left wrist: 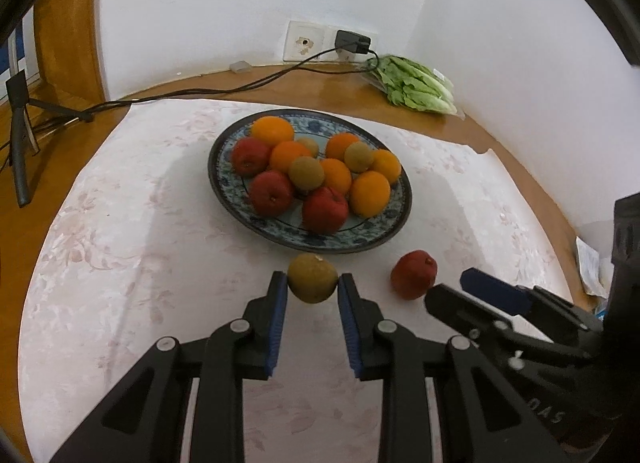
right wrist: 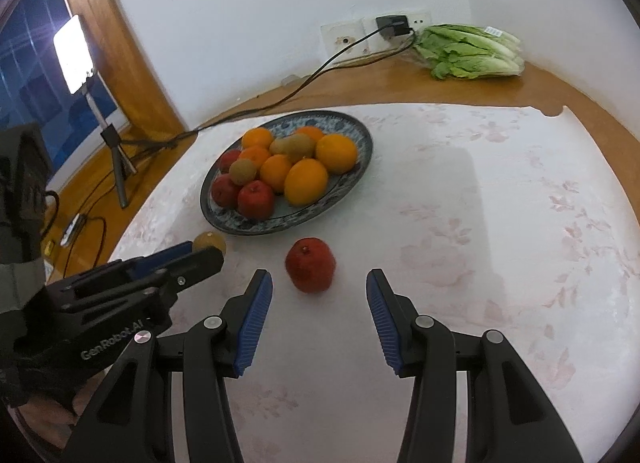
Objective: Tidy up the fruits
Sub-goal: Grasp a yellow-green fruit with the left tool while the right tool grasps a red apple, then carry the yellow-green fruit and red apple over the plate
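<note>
My left gripper [left wrist: 313,283] is shut on a brownish-green kiwi [left wrist: 313,278], just in front of the near rim of a blue-patterned plate [left wrist: 240,215]. The plate carries several oranges, three red apples and three kiwis. In the right wrist view the same kiwi [right wrist: 210,241] peeks out behind the left gripper [right wrist: 202,255]. A loose red apple [right wrist: 311,265] lies on the white cloth just beyond my right gripper [right wrist: 320,283], which stands open and apart from it. The left wrist view shows this apple [left wrist: 413,274] beside the right gripper [left wrist: 456,289].
A bag of lettuce [left wrist: 416,85] lies at the back right corner by the wall. A black cable [left wrist: 224,92] runs from a wall plug [left wrist: 352,41] across the wooden table edge. A small tripod [left wrist: 20,135] and a lit lamp [right wrist: 74,57] stand at the left.
</note>
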{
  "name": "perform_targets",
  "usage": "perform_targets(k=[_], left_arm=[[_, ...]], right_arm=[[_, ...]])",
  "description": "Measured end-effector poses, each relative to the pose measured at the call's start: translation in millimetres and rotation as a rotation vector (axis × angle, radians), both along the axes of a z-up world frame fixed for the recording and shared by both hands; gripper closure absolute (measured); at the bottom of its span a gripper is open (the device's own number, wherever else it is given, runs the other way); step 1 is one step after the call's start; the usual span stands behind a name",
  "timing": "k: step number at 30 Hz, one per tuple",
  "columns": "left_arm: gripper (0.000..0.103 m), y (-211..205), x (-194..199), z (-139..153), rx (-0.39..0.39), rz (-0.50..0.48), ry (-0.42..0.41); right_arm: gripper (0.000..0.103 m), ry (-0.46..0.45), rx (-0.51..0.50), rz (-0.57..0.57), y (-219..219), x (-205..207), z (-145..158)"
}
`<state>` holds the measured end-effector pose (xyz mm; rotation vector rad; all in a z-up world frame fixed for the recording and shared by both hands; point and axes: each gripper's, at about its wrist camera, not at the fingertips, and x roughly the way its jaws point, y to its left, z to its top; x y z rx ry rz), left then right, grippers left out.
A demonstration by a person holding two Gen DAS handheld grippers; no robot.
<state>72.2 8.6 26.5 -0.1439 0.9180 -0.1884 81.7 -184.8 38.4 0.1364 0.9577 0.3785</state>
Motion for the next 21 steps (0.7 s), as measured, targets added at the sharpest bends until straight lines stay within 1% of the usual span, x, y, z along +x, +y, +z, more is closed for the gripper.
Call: perform_targets(k=[6, 8, 10, 11, 13, 14, 21], left_arm=[[0.076, 5, 1, 0, -0.010, 0.010, 0.002], [0.076, 5, 1, -1, -0.012, 0.010, 0.002], [0.076, 6, 1, 0, -0.014, 0.010, 0.002], [0.076, 6, 1, 0, -0.015, 0.011, 0.003], [0.076, 6, 1, 0, -0.014, 0.011, 0.002], [0.076, 6, 1, 0, -0.014, 0.011, 0.002], [0.076, 5, 0, 2, -0.016, 0.009, -0.001]], right_arm=[[0.053, 0.018, -0.017, 0.012, 9, 6, -8], [0.056, 0.018, -0.022, 0.016, 11, 7, -9], [0.062, 0.015, -0.029, 0.020, 13, 9, -11], [0.063, 0.016, -0.034, 0.022, 14, 10, -12], [0.071, 0.017, -0.039, 0.024, 15, 11, -14], [0.072, 0.018, -0.040, 0.023, 16, 12, -14], [0.072, 0.007, -0.032, 0.033, 13, 9, -11]])
